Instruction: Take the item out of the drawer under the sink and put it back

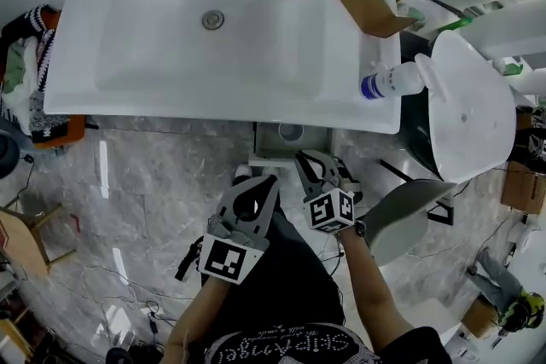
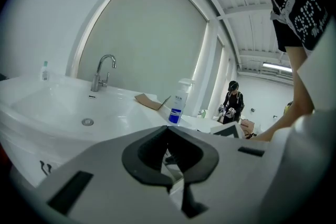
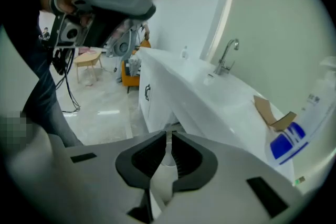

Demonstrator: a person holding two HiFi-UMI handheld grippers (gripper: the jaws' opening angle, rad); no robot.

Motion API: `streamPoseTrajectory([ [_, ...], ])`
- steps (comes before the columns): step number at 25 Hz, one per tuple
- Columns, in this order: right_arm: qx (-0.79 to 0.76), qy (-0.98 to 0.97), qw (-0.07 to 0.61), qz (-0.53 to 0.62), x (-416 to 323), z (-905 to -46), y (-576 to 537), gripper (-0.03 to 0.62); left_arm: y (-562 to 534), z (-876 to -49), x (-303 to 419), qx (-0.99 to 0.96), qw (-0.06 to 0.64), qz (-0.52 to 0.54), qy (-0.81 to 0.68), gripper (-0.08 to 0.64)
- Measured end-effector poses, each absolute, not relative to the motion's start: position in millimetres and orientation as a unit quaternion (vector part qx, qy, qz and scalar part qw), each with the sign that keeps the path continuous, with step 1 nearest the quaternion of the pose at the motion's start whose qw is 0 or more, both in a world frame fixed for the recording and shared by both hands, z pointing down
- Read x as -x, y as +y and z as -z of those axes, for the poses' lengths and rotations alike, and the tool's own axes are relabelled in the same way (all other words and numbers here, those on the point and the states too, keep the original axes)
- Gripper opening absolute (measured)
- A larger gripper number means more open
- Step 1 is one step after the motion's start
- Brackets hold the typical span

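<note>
1. Left gripper (image 1: pixel 256 183), grey two-jaw tool with black pads: jaws together, nothing between them, tips just short of the drawer.
2. Open pale grey drawer (image 1: pixel 271 151) under the white basin sink (image 1: pixel 256 89), ahead of both tools. Small round pale item (image 1: pixel 290 132) sits inside, untouched.
3. Right gripper (image 1: pixel 305 159): jaws together, empty, tips near the drawer front.
4. White spray bottle with blue label (image 1: pixel 392 83) on the sink rim, beyond and right of the right gripper.

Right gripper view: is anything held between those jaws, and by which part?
Nothing is held: the right gripper has its jaws shut together, with nothing between them.
</note>
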State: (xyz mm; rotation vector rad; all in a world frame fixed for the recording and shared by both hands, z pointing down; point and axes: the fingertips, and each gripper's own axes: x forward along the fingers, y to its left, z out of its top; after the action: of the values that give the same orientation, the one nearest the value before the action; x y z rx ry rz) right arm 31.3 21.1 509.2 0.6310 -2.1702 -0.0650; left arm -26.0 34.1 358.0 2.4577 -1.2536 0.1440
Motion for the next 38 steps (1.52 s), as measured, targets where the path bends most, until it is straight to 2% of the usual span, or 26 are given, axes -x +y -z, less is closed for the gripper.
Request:
streamPoseTrajectory([
  [3, -0.211, -0.859, 0.467, 0.021, -27.8, -552.7, 17.9, 0.026, 21.9, -368.7, 24.6, -0.862, 0.210, -0.036, -0.459, 0.003],
  [6, -0.179, -0.849, 0.497, 0.010, -27.5, -591.0, 15.3, 0.072, 12.2, -382.2, 23.3, -0.853, 0.229, -0.031, -0.468, 0.003],
  [14, -0.127, -0.827, 0.548, 0.008, -27.0, -650.2, 3.9, 0.074, 2.1, -418.6, 28.4, -0.832, 0.260, -0.044, -0.487, 0.003],
  [30, -0.095, -0.790, 0.605, -0.028, -21.3, -697.5, 2.2, 0.072, -9.9, -435.4, 26.2, -0.822, 0.282, -0.043, -0.492, 0.003],
  [33, -0.102, -0.785, 0.610, -0.040, -23.8, -699.8, 0.3, 0.032, -9.7, -437.1, 25.7, -0.822, 0.285, -0.045, -0.490, 0.003],
  [38, -0.104, -0.789, 0.605, -0.032, -23.7, -693.6, -0.2, 0.025, -10.8, -436.3, 25.5, -0.824, 0.284, -0.045, -0.488, 0.003],
])
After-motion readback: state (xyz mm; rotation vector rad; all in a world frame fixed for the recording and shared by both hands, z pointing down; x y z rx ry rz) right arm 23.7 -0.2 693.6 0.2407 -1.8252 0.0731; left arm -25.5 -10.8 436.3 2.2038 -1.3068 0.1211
